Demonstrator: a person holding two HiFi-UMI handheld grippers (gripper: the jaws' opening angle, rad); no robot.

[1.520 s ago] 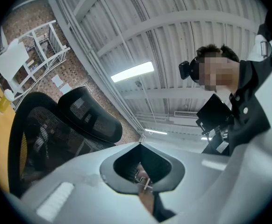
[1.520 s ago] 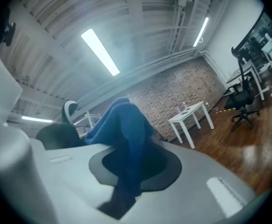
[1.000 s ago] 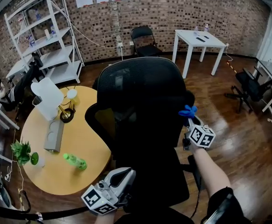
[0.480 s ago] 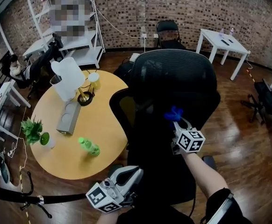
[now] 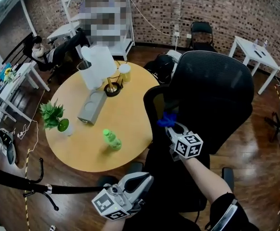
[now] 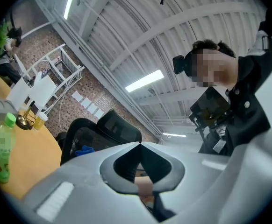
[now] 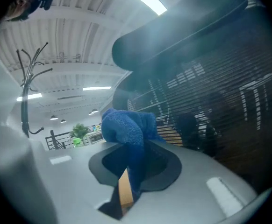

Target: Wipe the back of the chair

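Head view: the right gripper holds a blue cloth at the left edge of the chair back, right of the round tabletop. The left gripper hangs nearer. Left gripper view: jaws together, empty. Right gripper view: jaws clamp the cloth beside the mesh.

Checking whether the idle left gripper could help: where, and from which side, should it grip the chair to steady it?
Probably the chair's solid left rim, clear of the cloth, coming from the table side with the fingers opened across the edge. The mesh would likely give, while the rim is a narrow, firm band. The left gripper is shut and empty, so it is free.
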